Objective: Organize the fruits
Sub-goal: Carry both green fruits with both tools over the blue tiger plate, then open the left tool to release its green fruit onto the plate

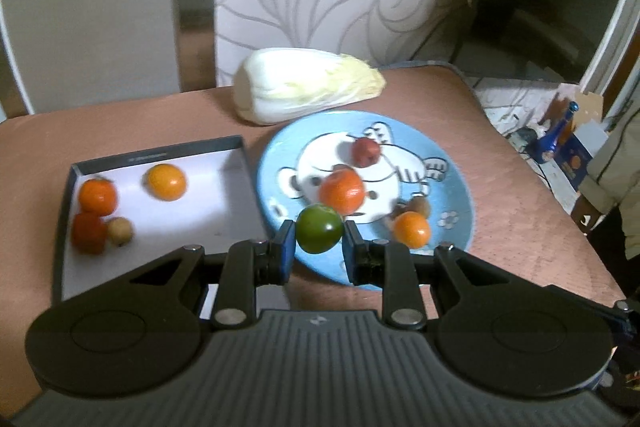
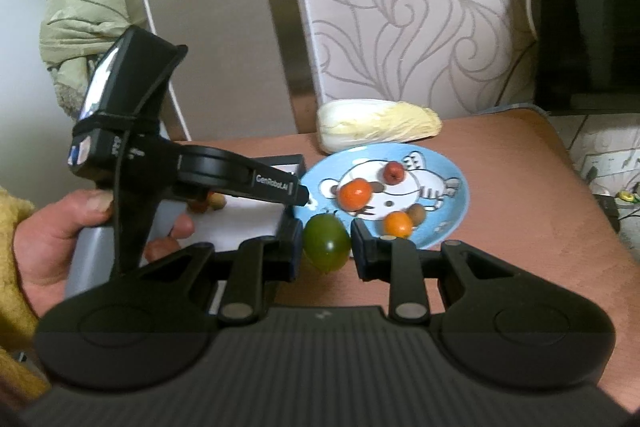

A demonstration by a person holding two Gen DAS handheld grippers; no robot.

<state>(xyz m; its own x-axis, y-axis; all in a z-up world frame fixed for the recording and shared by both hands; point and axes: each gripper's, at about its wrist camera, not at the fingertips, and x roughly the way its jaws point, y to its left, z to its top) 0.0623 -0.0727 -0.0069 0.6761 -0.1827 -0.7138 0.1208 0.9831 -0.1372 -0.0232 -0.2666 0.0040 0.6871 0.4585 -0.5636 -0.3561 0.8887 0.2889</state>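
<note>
We read the left gripper (image 1: 319, 229) as clamped on a green fruit (image 1: 319, 235), both pads touching it at centre frame, over the near-left rim of the blue plate (image 1: 448, 163). It is probably bound for the box (image 1: 192, 215) at middle left, where other fruits sit. This one is near round, so it shows no clear axis. The right gripper (image 2: 326, 231) likewise pinches a second green fruit (image 2: 326, 243) (a separate one, we judge) at centre frame. Its long axis runs roughly up-down, with the narrower end toward the lower edge.
</note>
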